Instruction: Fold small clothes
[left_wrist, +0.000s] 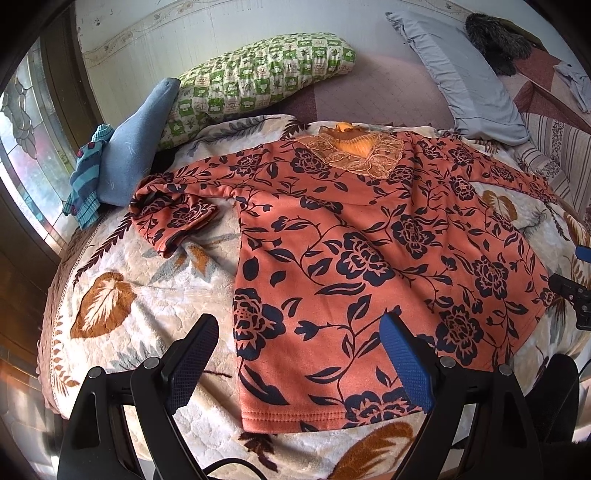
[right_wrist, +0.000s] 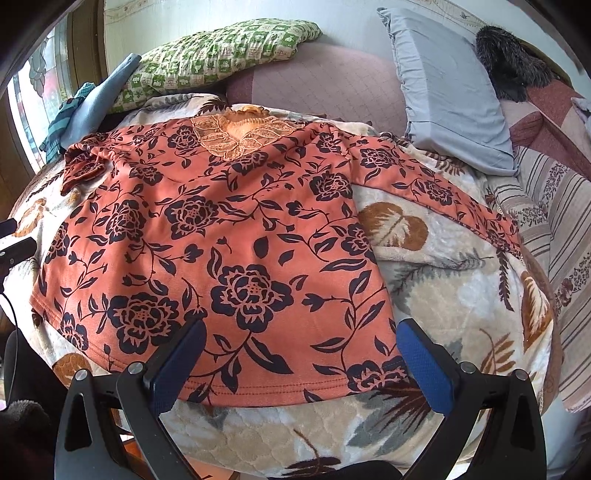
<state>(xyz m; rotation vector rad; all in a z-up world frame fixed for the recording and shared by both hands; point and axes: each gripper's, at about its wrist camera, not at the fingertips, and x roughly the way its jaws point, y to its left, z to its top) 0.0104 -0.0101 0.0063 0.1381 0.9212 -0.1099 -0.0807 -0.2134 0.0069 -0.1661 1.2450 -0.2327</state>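
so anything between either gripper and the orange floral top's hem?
Nothing visible. The orange top with dark floral print lies flat on the leaf-patterned blanket. The left gripper and right gripper hang open just above its hem, with no object in between.

both wrist views look forward and down from the bed's near edge, close above the hem of the orange floral top (left_wrist: 369, 236), left view sitting further left; they share top and pillows

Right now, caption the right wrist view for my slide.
Open right gripper above the hem of an orange floral top spread flat on a leaf-print blanket.
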